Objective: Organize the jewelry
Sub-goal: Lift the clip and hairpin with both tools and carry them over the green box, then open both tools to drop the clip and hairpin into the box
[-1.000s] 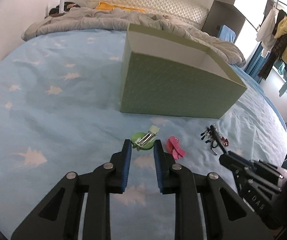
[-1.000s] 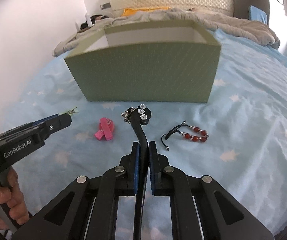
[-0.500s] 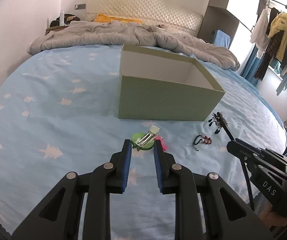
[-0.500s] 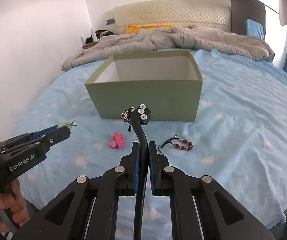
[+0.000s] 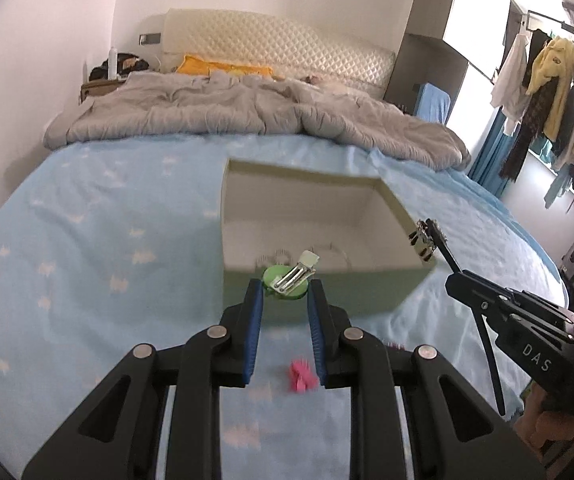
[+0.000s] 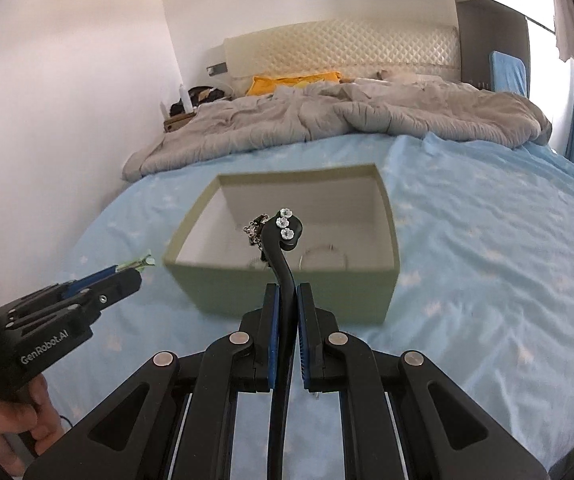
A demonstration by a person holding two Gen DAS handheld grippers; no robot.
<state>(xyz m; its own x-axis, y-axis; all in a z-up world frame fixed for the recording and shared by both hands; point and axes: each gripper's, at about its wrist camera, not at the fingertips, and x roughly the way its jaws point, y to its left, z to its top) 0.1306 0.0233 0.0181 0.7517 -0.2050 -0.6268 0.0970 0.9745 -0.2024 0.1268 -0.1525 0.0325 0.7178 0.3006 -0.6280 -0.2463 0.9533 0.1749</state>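
My left gripper is shut on a green round hair clip with a silver clasp and holds it up near the front wall of the open green box. My right gripper is shut on a black curved hair clip with white flower studs and a dangling charm; it is raised in front of the green box. Thin silvery pieces lie on the box floor. A pink hair clip lies on the blue sheet below my left gripper.
The box stands on a blue star-print bed sheet. A grey duvet is bunched at the headboard end. Clothes hang on a rack at the right. The other gripper shows in each view, the left one and the right one.
Both grippers have risen with their clips and now look down into the box. The pink clip has dropped low in the left view. The beaded bracelet is out of sight.
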